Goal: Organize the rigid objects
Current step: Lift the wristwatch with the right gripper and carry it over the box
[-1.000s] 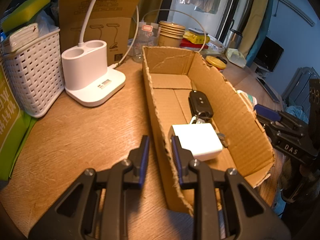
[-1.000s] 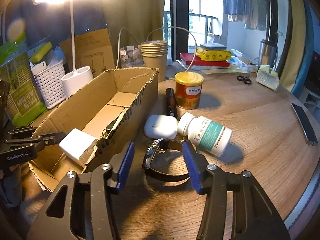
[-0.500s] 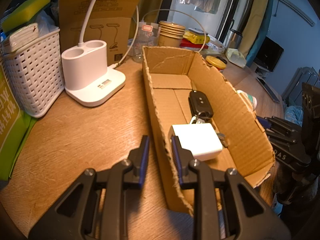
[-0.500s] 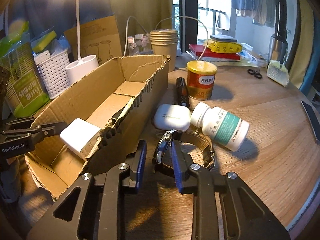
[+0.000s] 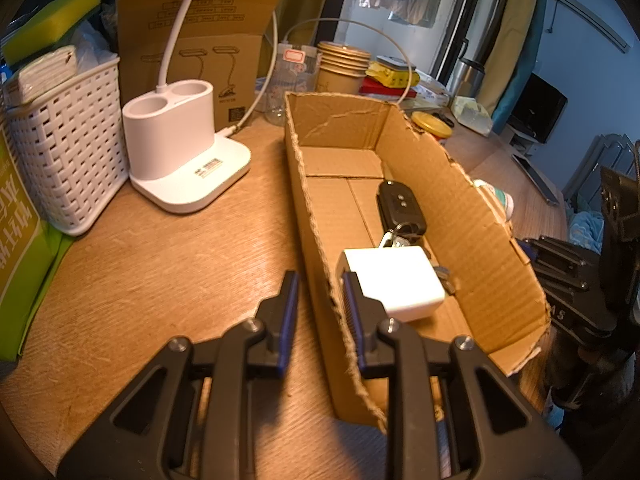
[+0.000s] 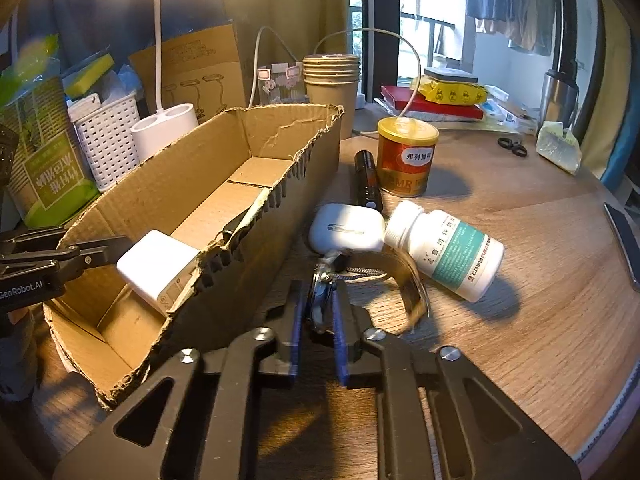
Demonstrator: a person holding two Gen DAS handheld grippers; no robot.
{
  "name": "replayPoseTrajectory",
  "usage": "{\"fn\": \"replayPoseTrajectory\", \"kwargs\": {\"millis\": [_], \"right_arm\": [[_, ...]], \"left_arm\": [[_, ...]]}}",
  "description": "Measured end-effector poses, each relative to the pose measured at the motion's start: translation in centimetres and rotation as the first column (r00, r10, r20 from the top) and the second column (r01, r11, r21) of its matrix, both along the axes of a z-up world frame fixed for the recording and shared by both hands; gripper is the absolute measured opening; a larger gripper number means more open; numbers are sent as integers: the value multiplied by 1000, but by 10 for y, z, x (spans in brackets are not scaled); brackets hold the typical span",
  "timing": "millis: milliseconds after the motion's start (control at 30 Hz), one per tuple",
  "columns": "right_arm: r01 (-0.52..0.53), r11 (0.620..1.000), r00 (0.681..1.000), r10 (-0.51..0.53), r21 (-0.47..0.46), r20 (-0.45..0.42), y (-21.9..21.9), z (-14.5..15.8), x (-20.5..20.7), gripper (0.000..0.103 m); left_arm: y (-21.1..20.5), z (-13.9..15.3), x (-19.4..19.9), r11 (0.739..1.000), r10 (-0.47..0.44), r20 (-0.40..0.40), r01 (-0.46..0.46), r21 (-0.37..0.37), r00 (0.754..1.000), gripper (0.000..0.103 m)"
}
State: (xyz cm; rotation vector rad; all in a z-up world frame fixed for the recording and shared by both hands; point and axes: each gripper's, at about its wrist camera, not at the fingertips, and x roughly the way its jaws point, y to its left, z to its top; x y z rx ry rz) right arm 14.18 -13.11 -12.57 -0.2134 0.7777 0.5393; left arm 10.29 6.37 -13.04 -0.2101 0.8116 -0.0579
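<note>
A long open cardboard box (image 5: 472, 240) (image 6: 168, 200) lies on the wooden table. In it are a white charger (image 5: 394, 282) (image 6: 154, 268) and a black car key (image 5: 400, 208). My left gripper (image 5: 320, 300) is shut on the box's near wall, one finger inside and one outside. My right gripper (image 6: 318, 312) is shut on a wristwatch (image 6: 324, 296), its brown strap (image 6: 404, 280) lifted and blurred. Beside the box lie a white earbud case (image 6: 346, 234), a white pill bottle (image 6: 444, 250), a black flashlight (image 6: 368, 180) and a yellow-lidded tin (image 6: 406, 160).
A white lamp base (image 5: 180, 160), a white basket (image 5: 64, 152) and a green bag (image 5: 20, 248) stand left of the box. Paper cups (image 6: 332, 80), books (image 6: 436, 100), scissors (image 6: 512, 146) and a dark flat device (image 6: 624, 236) sit farther back and right.
My right gripper moved in from open around the watch, closed on its case and lifted it, the strap swinging up. The left gripper has stayed on the box wall.
</note>
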Motion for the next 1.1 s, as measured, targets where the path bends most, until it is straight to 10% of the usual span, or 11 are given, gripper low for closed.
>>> {"fn": "replayPoseTrajectory", "kwargs": {"millis": [1100], "right_arm": [[12, 998, 985, -21, 57, 170, -8, 62, -17, 11]], "left_arm": [[0, 0, 0, 1000, 0, 0, 0, 0, 1000, 24]]}}
